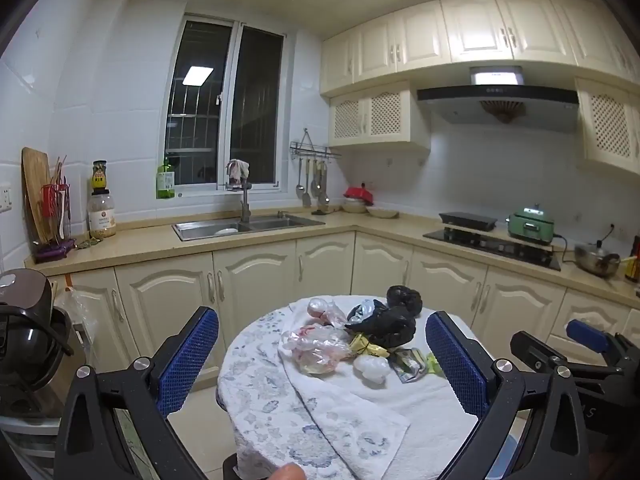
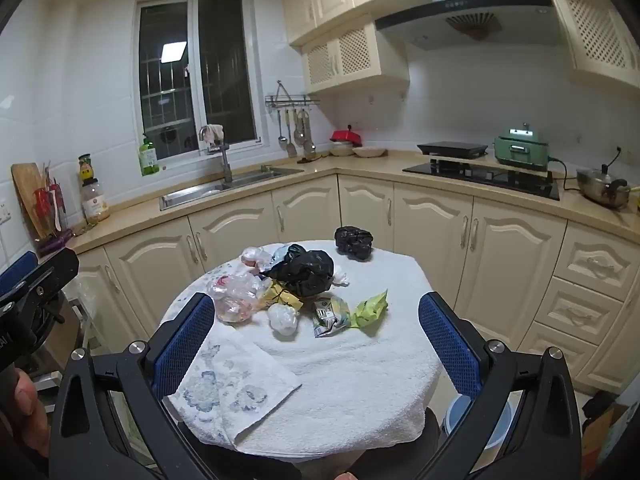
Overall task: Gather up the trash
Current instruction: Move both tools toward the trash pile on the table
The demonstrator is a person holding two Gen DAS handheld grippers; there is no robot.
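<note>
A pile of trash lies on a small round table draped with a white towel (image 2: 352,364). It holds a big black plastic bag (image 2: 306,272), a second black bundle (image 2: 354,242) further back, a clear crumpled bag (image 2: 236,298), a yellow wrapper (image 2: 282,298), a white wad (image 2: 282,319), a silver packet (image 2: 330,316) and a green wrapper (image 2: 370,310). My right gripper (image 2: 316,344) hovers open just short of the pile, nothing between its blue pads. My left gripper (image 1: 322,360) is open too, framing the clear bag (image 1: 316,350) and black bag (image 1: 386,324) from a distance.
Cream cabinets and a beige counter (image 2: 360,164) wrap round behind the table, with a sink (image 2: 224,186), a hob (image 2: 484,178) and a green cooker (image 2: 520,152). A dark appliance (image 1: 28,332) stands at the left. A blue bin (image 2: 478,420) sits under the table's right side.
</note>
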